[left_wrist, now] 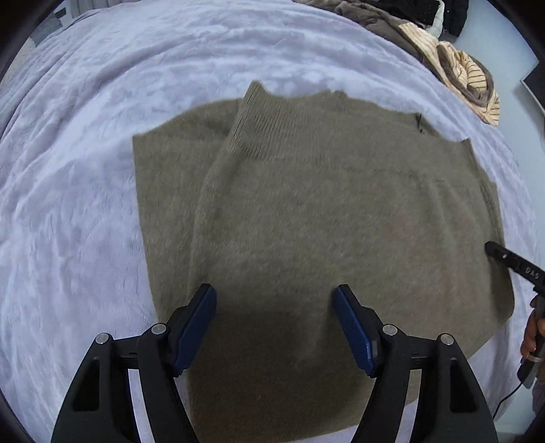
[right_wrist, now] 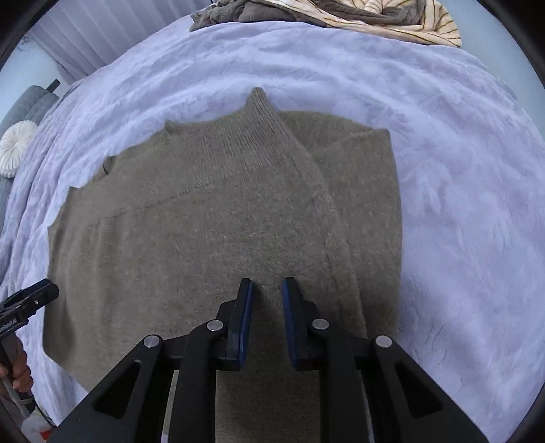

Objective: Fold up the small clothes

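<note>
Your olive sweater [left_wrist: 306, 211] lay centre-frame on the lilac bed [left_wrist: 85, 170], one sleeve folded in, further folds remaining; left gripper [left_wrist: 274, 300] jaws released wide, right gripper [right_wrist: 267, 289] jaws narrowly parted, empty.

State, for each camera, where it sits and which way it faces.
Left wrist: behind the left gripper, its jaws wide apart, looking down on the olive sweater.
Right wrist: behind the right gripper, its jaws narrowly parted, facing the sweater's ribbed cuff.
Both share the sweater, the lavender blanket and the striped clothes pile.
</note>
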A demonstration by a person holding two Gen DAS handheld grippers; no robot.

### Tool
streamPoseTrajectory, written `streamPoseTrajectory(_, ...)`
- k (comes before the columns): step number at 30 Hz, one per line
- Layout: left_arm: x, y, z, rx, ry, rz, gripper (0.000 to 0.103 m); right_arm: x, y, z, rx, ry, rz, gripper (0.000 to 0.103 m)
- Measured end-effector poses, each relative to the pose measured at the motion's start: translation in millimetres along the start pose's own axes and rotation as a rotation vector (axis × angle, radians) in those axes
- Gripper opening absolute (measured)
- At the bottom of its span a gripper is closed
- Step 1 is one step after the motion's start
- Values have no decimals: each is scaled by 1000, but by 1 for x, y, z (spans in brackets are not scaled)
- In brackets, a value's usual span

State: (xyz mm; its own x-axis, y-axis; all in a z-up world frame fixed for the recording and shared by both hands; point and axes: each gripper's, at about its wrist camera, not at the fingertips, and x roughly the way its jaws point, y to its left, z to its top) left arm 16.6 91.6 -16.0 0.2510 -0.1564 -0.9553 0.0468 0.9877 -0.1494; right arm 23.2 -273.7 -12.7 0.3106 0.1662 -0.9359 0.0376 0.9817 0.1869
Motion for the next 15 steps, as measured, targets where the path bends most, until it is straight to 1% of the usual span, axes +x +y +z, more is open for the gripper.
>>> streamPoseTrajectory(1,-2,5,-8,-5,-1,-14,73,-4,-4,-3,2,-4,-14,17)
streamPoseTrajectory(2,-6,8,-13,-4,-2,-7,73,-8,-9,-7,9,-1,-24,17)
streamPoseTrajectory(3,-9,9,-18,-1,3,28,78,-10,-14,-8,19,4,-26,17)
streamPoseTrajectory(4,-10,15,-24,-3,27,92,88,-15,-21,-13,44,12,-20,17)
streamPoseTrajectory(5,-13,19,-28,-13,36,110,89,-19,-27,-17,72,15,-1,17)
streamPoseTrajectory(6,-17,26,-35,-41,46,103,89,-25,-30,-21,98,16,18,17)
streamPoseTrajectory(7,-21,36,-42,-90,63,74,89,-32,-34,-27,132,18,40,22)
streamPoseTrajectory(9,-26,50,-55,-185,99,13,89,-44,-38,-40,183,30,83,26)
streamPoseTrajectory(10,-26,55,-61,-229,117,-26,89,-49,-40,-48,219,37,125,36)
streamPoseTrajectory(11,-25,58,-65,-262,130,-56,89,-55,-43,-60,276,40,194,50)
streamPoseTrajectory(12,-24,61,-70,-302,143,-92,89,-58,-45,-69,318,45,242,56)
streamPoseTrajectory(13,-20,62,-74,-351,158,-145,89,-58,-48,-79,375,58,296,62)
streamPoseTrajectory(15,-12,60,-76,-403,170,-211,89,-54,-55,-99,501,86,379,62)
